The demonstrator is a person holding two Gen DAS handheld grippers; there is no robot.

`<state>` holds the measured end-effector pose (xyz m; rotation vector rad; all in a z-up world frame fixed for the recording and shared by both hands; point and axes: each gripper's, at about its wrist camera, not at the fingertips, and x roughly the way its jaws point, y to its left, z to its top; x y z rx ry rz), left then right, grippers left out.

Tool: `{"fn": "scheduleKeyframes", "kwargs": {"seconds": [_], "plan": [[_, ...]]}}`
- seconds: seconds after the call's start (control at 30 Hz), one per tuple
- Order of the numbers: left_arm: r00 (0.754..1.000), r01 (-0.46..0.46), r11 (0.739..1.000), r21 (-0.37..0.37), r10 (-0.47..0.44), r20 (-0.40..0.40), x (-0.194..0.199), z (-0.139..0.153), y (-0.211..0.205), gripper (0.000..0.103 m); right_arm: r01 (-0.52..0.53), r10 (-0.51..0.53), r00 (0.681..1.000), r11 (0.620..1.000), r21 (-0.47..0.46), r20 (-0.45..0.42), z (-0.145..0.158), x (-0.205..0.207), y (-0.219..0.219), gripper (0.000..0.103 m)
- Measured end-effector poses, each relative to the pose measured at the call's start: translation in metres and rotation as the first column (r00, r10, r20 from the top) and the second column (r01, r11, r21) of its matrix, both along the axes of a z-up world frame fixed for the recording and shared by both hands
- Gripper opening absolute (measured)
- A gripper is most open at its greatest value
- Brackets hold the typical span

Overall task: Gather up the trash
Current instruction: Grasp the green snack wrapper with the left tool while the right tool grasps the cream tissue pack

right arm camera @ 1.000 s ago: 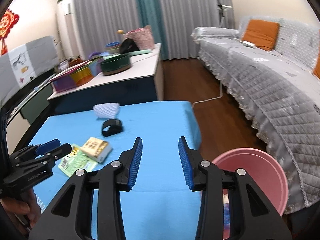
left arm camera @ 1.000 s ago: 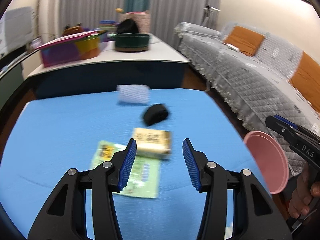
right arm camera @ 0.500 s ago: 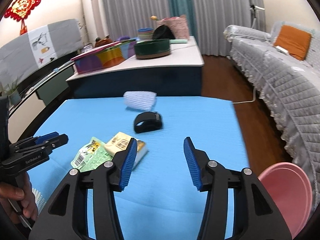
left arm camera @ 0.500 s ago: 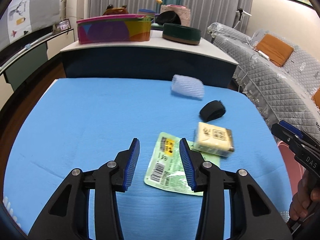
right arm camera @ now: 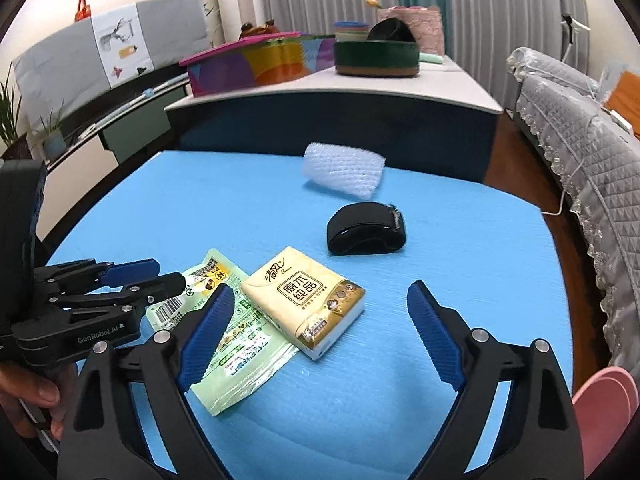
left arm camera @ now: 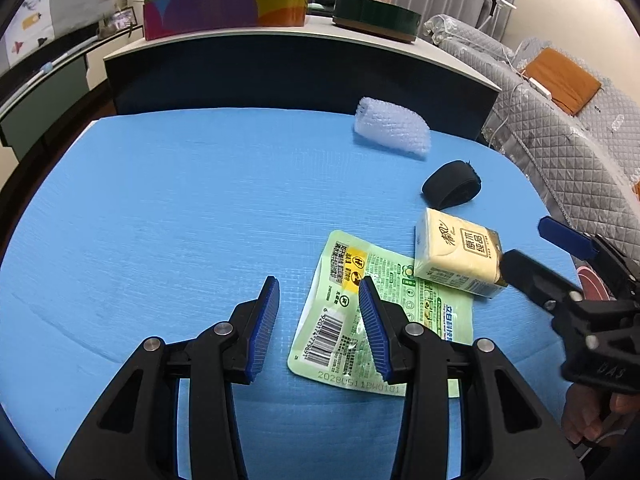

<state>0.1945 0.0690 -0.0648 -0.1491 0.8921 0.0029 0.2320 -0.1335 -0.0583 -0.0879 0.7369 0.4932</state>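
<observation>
A flat green wrapper (left arm camera: 372, 312) (right arm camera: 232, 344) lies on the blue table (left arm camera: 180, 220). A yellow tissue pack (left arm camera: 458, 254) (right arm camera: 308, 300) rests partly on its right edge. Behind them lie a black strap roll (left arm camera: 452, 188) (right arm camera: 366, 234) and a white foam net sleeve (left arm camera: 394, 132) (right arm camera: 344, 170). My left gripper (left arm camera: 318, 316) is open and empty, low over the wrapper's left edge. My right gripper (right arm camera: 318, 332) is wide open and empty, its jaws on either side of the tissue pack. It also shows in the left wrist view (left arm camera: 560, 276), at the pack's right end.
A pink bin (right arm camera: 604, 412) stands below the table's right edge. A dark counter (left arm camera: 280, 64) behind the table carries a colourful box (left arm camera: 224, 4) and a green round tin (left arm camera: 376, 16). A grey quilted sofa (left arm camera: 560, 148) runs along the right.
Both grippers have come lower and closer to the trash. The left moved over the wrapper's left edge. The right opened wider and moved in around the tissue pack.
</observation>
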Motion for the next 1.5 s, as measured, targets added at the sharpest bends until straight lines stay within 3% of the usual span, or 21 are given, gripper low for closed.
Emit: {"fn": "scheduleKeyframes", "kwargs": {"seconds": [0.8,1.23,1.5], "plan": [[0.998,0.021,1.000,0.013,-0.020,-0.062,0.008,-0.014,-0.003,0.039,-0.067,0.060,0.995,0.995,-0.080,-0.082,-0.029,0.027,0.024,0.087],[0.997,0.032,0.999,0.011,-0.032,-0.066,0.009,-0.014,-0.004,0.034,-0.073,0.065,0.995,0.991,-0.112,-0.074,-0.031,0.021,0.026,0.060],[0.997,0.043,0.999,0.020,-0.042,-0.065,0.008,-0.014,-0.005,0.024,-0.050,0.045,0.998,0.991,-0.123,-0.042,-0.025,0.017,0.022,0.056]]}}
